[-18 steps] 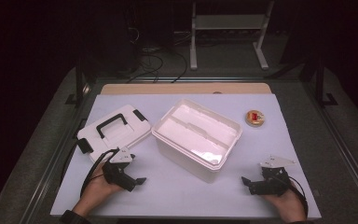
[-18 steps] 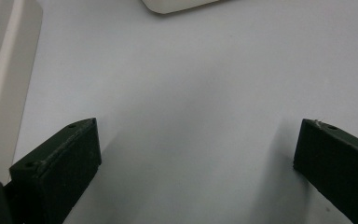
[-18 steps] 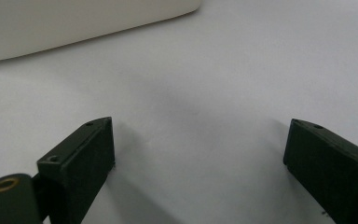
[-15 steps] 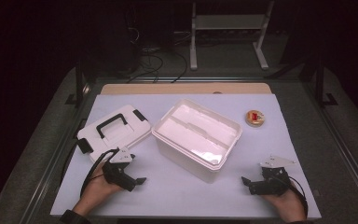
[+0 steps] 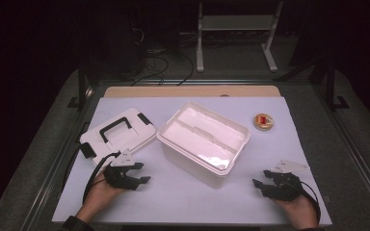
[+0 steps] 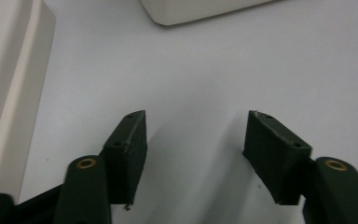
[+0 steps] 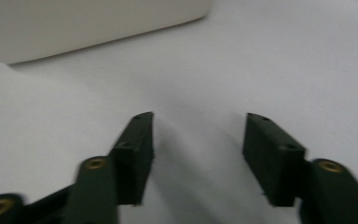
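Observation:
A white plastic box point(image 5: 203, 142) stands open in the middle of the white sheet. Its lid point(image 5: 118, 132), with a black handle, lies flat to the left of it. My left gripper point(image 5: 143, 173) rests low on the sheet in front of the lid, pointing right toward the box, open and holding nothing. In the left gripper view its jaws point(image 6: 196, 119) are apart over bare sheet, with the box corner point(image 6: 200, 9) ahead and the lid edge point(image 6: 4, 84) at the left. My right gripper point(image 5: 259, 179) lies near the front right, pointing left, also open and holding nothing point(image 7: 198, 116). The box wall point(image 7: 84, 23) is ahead of it.
A small round tan disc with a red centre point(image 5: 263, 121) sits on the sheet to the right of the box. A wooden board edge point(image 5: 188, 91) runs along the back of the sheet. Dark table rails point(image 5: 351, 144) flank both sides.

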`<state>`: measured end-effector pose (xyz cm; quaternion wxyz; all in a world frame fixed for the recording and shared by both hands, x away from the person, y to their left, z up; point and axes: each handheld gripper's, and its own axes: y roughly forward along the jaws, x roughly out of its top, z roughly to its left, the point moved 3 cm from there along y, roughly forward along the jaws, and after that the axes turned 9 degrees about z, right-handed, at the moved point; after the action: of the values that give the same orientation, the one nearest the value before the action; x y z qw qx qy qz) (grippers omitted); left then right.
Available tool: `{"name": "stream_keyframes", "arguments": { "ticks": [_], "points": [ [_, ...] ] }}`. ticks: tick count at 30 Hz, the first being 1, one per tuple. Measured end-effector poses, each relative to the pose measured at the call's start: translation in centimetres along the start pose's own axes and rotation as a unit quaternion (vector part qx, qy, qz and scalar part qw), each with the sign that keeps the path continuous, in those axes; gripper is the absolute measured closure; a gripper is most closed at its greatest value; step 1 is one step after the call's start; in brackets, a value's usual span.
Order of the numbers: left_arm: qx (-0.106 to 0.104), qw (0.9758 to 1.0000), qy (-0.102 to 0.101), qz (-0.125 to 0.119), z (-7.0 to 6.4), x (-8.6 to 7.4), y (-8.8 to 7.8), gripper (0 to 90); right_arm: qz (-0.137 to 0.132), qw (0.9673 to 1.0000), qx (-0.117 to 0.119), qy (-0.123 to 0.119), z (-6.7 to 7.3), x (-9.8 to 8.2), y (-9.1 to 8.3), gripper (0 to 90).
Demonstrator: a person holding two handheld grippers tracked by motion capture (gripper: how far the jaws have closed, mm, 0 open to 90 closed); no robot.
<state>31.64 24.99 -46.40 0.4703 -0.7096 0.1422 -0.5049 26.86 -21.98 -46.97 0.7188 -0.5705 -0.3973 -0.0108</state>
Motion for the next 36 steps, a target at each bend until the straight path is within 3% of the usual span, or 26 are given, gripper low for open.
{"name": "stream_keyframes", "arguments": {
  "ticks": [6,7,9,12,14,18,31,36],
  "points": [
    [-0.010,0.9999,-0.008,-0.003,0.4,0.9,-0.9,75.5,-0.004,0.9998,0.015,-0.014,0.9,0.8,-0.6,79.4],
    [-0.012,0.9999,-0.008,-0.003,0.5,1.2,-1.1,85.0,-0.005,0.9996,0.017,-0.022,1.1,1.2,-0.6,87.4],
    [-0.013,0.9999,-0.003,-0.007,0.7,1.6,-1.4,88.7,-0.007,0.9995,0.018,-0.025,1.1,1.4,-0.6,89.5],
    [-0.013,0.9999,-0.005,-0.001,1.1,2.4,-1.6,89.9,-0.008,0.9992,0.027,-0.029,1.3,2.1,-0.8,89.8],
    [-0.013,0.9999,-0.002,-0.004,1.6,3.3,-1.8,89.8,-0.014,0.9982,0.039,-0.044,1.6,2.7,-1.0,89.8],
    [-0.016,0.9998,-0.002,-0.011,2.2,4.3,-1.9,89.8,-0.016,0.9976,0.046,-0.049,2.0,3.1,-1.1,89.8],
    [-0.009,0.9994,0.020,-0.025,5.4,9.4,-1.1,89.8,-0.028,0.9957,0.050,-0.073,2.7,5.5,-1.5,89.8],
    [-0.016,0.9992,0.024,-0.028,6.5,10.9,-0.5,89.8,-0.030,0.9952,0.050,-0.078,2.8,5.9,-1.4,89.8]
  ]
}}
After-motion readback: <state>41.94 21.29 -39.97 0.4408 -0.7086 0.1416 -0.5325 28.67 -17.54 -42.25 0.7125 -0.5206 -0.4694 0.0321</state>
